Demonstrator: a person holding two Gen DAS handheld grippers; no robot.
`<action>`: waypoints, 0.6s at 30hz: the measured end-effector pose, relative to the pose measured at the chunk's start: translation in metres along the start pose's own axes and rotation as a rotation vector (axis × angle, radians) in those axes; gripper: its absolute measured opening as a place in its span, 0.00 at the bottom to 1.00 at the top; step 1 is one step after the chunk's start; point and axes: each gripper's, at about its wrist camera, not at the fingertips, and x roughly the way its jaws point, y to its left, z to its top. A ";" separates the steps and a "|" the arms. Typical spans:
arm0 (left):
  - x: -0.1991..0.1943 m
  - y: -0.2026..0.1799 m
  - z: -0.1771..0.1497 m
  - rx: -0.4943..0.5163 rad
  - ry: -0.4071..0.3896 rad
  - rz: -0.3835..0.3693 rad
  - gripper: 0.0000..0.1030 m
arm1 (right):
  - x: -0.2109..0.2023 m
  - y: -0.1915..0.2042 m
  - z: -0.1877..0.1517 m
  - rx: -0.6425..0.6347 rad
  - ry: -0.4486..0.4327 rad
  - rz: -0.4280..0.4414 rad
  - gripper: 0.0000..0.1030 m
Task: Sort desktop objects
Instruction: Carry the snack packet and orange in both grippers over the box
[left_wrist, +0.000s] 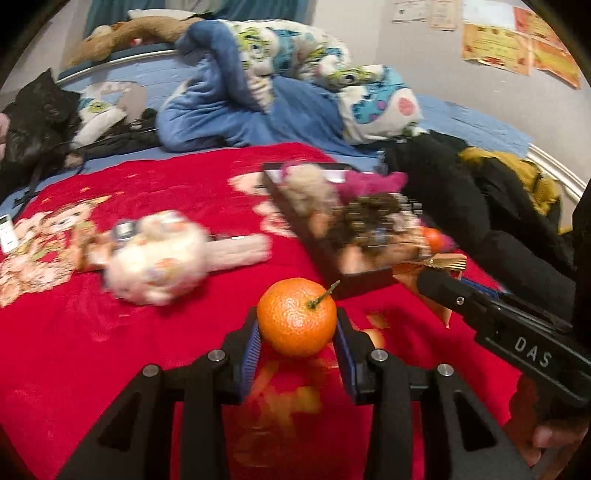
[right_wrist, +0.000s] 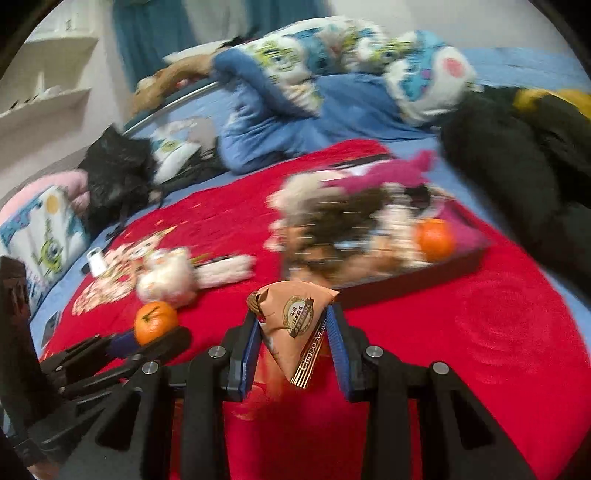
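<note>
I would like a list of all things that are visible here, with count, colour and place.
tangerine: two, orange; one between the left jaws, the other in the tray
snack packet: one, tan; between the right jaws
tray: one, dark; on the blanket, holding plush toys
white plush toy: one; left of the tray
blanket: one, red; on the bed
left gripper: black, blue pads
right gripper: black, blue pads
</note>
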 end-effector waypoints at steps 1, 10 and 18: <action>0.001 -0.008 0.000 0.007 0.001 -0.012 0.37 | -0.007 -0.011 -0.001 0.020 -0.008 -0.009 0.33; 0.004 -0.080 -0.005 0.083 0.003 -0.108 0.37 | -0.045 -0.065 -0.006 0.119 -0.030 -0.080 0.33; 0.019 -0.094 0.000 0.039 0.006 -0.140 0.37 | -0.053 -0.066 -0.007 0.071 -0.017 -0.119 0.33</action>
